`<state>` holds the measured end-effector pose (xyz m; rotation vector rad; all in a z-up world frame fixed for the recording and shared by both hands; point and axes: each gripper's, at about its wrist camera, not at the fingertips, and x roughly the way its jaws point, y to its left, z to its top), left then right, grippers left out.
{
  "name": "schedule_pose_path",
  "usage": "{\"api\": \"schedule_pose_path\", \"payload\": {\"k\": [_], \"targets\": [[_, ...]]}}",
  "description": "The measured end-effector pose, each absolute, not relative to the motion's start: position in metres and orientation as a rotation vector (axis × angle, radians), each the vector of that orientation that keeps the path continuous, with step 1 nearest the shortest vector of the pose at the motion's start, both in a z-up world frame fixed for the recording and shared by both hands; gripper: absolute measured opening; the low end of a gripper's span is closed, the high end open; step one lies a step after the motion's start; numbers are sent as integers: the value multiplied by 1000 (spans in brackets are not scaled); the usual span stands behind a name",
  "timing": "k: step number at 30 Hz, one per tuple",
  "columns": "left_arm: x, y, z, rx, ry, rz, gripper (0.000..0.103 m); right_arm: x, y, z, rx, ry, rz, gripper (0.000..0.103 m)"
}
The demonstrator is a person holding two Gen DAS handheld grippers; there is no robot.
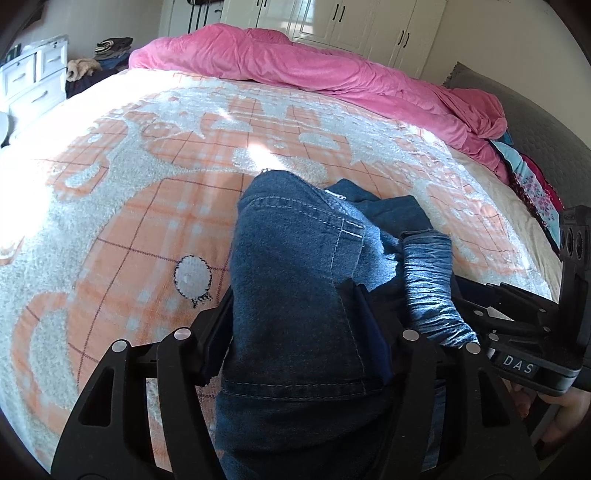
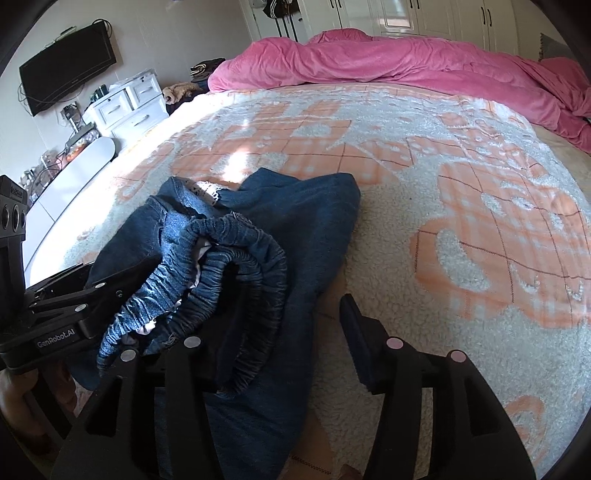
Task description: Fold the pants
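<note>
Blue denim pants (image 1: 295, 280) lie bunched on the bed's orange-and-white blanket (image 1: 122, 206). My left gripper (image 1: 295, 332) is shut on a thick fold of the pants, with cloth filling the gap between its fingers. The elastic waistband (image 1: 428, 288) hangs to its right. In the right wrist view the pants (image 2: 295, 229) lie crumpled at the left, with the gathered waistband (image 2: 236, 258) on top. My right gripper (image 2: 280, 339) is open, its left finger under the waistband edge and its right finger (image 2: 362, 343) over bare blanket. The left gripper's body (image 2: 62, 306) shows at the far left.
A pink duvet (image 1: 314, 62) is heaped along the bed's far side, also in the right wrist view (image 2: 406, 62). White drawers (image 2: 129, 103) and a wall TV (image 2: 66, 66) stand left of the bed. White wardrobes (image 1: 351, 22) are behind. Patterned cloth (image 1: 532, 184) lies at the right edge.
</note>
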<state>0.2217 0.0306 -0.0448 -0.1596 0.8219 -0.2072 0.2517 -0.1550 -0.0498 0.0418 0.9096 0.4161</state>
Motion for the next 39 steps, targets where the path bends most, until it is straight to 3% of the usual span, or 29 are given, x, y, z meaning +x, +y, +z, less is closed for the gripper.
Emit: {"api": "schedule_pose_path", "payload": {"k": [13,23,25,28,39], "targets": [[221,35,-49,-185,828,-204,60,253,-154,-51,33,910,381,59],[219,37,-47,-188,828,-198,65,252,-154,-49,42,913,370,59],[219,38,-47,-187,828,-193,67,251,-155,-49,37,912,353,70],[218,39,-46,-189,829,-189,70,250,-161,-49,54,916,339,75],[204,44,-35,-192,818,-172,82,235,-173,-39,65,899,306,80]]}}
